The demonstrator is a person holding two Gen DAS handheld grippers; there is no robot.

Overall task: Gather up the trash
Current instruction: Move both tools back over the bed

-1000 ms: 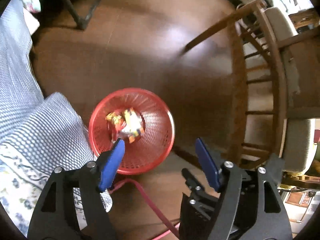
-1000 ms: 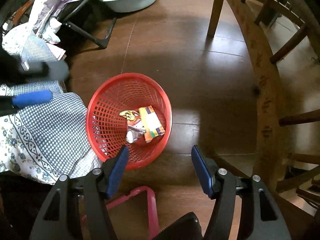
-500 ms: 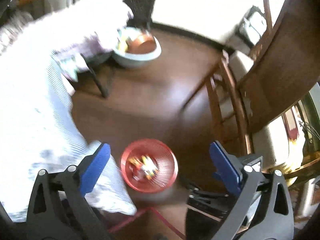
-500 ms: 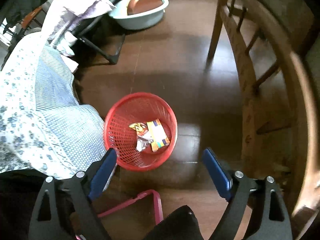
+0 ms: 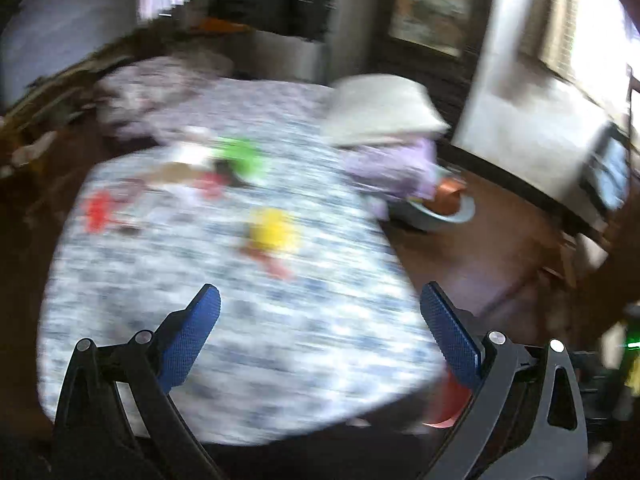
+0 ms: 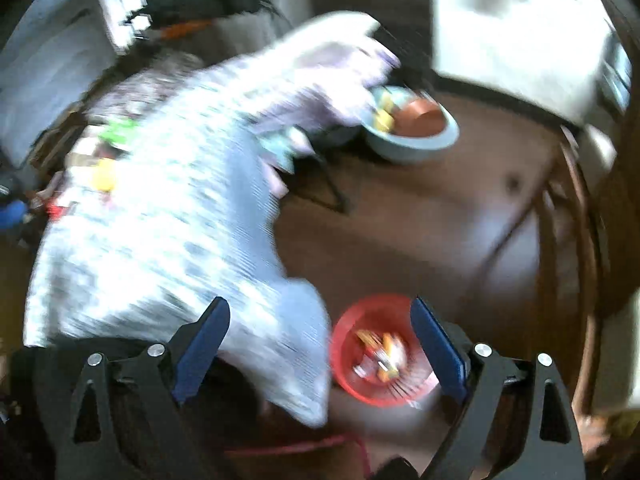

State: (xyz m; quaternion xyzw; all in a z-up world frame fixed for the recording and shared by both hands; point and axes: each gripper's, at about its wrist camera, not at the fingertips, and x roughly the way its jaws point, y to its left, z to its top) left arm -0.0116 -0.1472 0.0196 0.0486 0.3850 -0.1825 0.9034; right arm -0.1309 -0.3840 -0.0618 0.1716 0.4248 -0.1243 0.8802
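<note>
Both views are blurred by motion. A red mesh basket [image 6: 380, 352] with several wrappers [image 6: 382, 354] inside stands on the brown floor, low in the right wrist view; only its rim [image 5: 444, 412] shows in the left wrist view. Yellow [image 5: 272, 232], green [image 5: 242, 158] and red [image 5: 98, 212] scraps lie on the blue-patterned tablecloth [image 5: 224, 280]. My left gripper [image 5: 320, 316] is open and empty above the table's near edge. My right gripper [image 6: 320, 320] is still opening, nothing between its fingers, high above the basket.
A pale blue basin [image 6: 412, 132] holding a brown bowl sits on the floor at the back. Lilac cloth [image 5: 392, 164] hangs off the table's far side. A wooden chair [image 6: 576, 280] stands at the right. A pink cord [image 6: 296, 446] lies on the floor.
Both grippers rose away from the basket and tilted up, opening wider. The tabletop with its scraps has come into the left view, and the basket has shrunk low in the right view.
</note>
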